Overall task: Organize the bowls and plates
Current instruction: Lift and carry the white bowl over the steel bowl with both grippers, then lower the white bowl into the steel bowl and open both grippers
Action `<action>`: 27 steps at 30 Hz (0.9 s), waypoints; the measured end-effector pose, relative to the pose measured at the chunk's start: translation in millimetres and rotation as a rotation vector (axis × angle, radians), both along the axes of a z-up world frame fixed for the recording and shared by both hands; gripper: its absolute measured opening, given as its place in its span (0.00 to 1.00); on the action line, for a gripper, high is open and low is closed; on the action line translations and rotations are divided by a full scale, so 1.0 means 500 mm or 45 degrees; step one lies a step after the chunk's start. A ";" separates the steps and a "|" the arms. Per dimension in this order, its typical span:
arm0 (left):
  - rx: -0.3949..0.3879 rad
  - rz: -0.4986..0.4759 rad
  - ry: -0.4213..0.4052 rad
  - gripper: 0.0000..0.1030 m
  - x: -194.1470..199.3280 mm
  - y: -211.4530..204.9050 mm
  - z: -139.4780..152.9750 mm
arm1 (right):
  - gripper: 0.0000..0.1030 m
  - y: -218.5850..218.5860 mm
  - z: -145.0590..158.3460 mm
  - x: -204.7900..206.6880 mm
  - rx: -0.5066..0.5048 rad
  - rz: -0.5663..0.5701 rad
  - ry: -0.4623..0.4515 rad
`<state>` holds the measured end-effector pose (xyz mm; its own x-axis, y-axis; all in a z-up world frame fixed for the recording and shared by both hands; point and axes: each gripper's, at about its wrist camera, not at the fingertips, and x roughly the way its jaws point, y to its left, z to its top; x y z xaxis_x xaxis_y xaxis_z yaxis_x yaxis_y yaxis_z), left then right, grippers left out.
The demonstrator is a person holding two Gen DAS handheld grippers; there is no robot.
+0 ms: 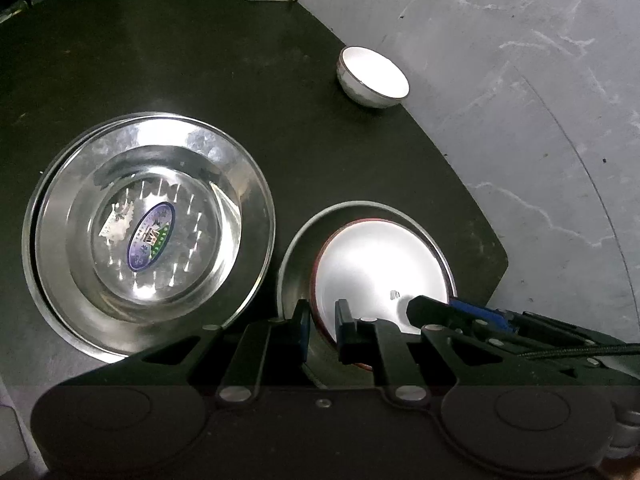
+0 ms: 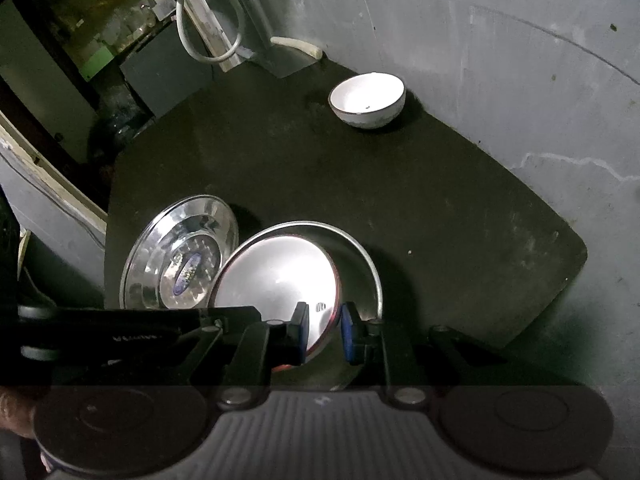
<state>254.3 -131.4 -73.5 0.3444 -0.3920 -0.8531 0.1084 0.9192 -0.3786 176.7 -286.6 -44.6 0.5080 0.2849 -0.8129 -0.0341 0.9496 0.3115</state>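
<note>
Only right wrist view shows white hose (image 2: 188, 36).

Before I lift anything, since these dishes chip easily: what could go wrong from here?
1. Both tongs, left and right, straddle the rim of the same red-rimmed white plate; uneven pulls could tilt or drop it.
2. That plate sits off-centre in the steel dish, so it may scrape or slide.
3. The small white bowl stands near the table edge, beside the wall; a stray sweep could knock it off.
</note>
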 end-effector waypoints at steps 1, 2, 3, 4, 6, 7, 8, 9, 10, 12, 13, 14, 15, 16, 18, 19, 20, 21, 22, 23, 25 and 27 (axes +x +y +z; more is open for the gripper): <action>0.003 -0.001 0.000 0.12 0.001 0.001 0.000 | 0.19 0.000 -0.002 0.002 0.001 0.001 0.005; 0.005 -0.001 0.001 0.12 0.001 0.000 -0.001 | 0.19 0.000 -0.003 0.002 0.001 0.003 0.008; 0.007 0.000 0.003 0.12 0.002 0.001 -0.002 | 0.19 0.001 -0.004 0.003 0.002 0.005 0.011; 0.007 0.001 0.006 0.12 0.003 0.001 -0.002 | 0.19 0.001 -0.005 0.004 0.003 0.006 0.013; 0.007 0.002 0.009 0.12 0.003 0.005 -0.003 | 0.19 0.001 -0.007 0.005 0.005 0.007 0.015; 0.009 0.001 0.011 0.12 0.003 0.006 -0.004 | 0.19 0.002 -0.006 0.006 0.005 0.007 0.016; 0.012 0.001 0.012 0.12 0.003 0.006 -0.004 | 0.20 0.002 -0.006 0.006 0.006 0.007 0.017; 0.013 -0.001 0.012 0.13 0.003 0.007 -0.005 | 0.20 0.002 -0.006 0.005 0.007 0.005 0.017; 0.013 -0.003 0.012 0.13 0.003 0.007 -0.005 | 0.20 0.002 -0.005 0.005 0.007 0.003 0.017; 0.015 -0.009 0.011 0.13 0.003 0.005 -0.005 | 0.20 0.002 -0.005 0.004 0.007 0.000 0.018; 0.016 -0.011 0.011 0.14 0.003 0.005 -0.006 | 0.21 0.002 -0.006 0.004 0.009 -0.003 0.020; 0.015 -0.012 0.011 0.14 0.004 0.004 -0.005 | 0.21 0.001 -0.006 0.004 0.011 -0.004 0.021; 0.015 -0.014 0.010 0.14 0.004 0.003 -0.005 | 0.22 0.001 -0.006 0.003 0.014 -0.007 0.021; 0.016 -0.014 0.008 0.15 0.004 0.003 -0.004 | 0.22 0.001 -0.007 0.003 0.016 -0.010 0.022; 0.016 -0.015 0.004 0.16 0.004 0.003 -0.002 | 0.23 -0.001 -0.007 0.001 0.018 -0.019 0.021; 0.012 -0.016 0.001 0.16 0.003 0.004 -0.001 | 0.25 -0.003 -0.007 0.000 0.018 -0.024 0.018; 0.010 -0.017 -0.005 0.16 0.003 0.004 0.001 | 0.26 -0.004 -0.005 -0.001 0.021 -0.028 0.011; 0.011 -0.019 -0.006 0.16 0.002 0.004 0.003 | 0.26 -0.004 -0.003 -0.003 0.021 -0.033 0.003; 0.012 -0.020 -0.006 0.16 0.001 0.006 0.004 | 0.26 -0.005 -0.001 -0.004 0.020 -0.036 -0.004; 0.011 -0.019 -0.006 0.17 0.000 0.008 0.005 | 0.27 -0.005 0.001 -0.005 0.021 -0.039 -0.010; 0.010 -0.014 -0.006 0.18 -0.002 0.011 0.008 | 0.27 -0.005 0.005 -0.007 0.021 -0.044 -0.020; 0.012 -0.014 -0.013 0.19 -0.006 0.015 0.016 | 0.27 -0.006 0.011 -0.011 0.017 -0.049 -0.039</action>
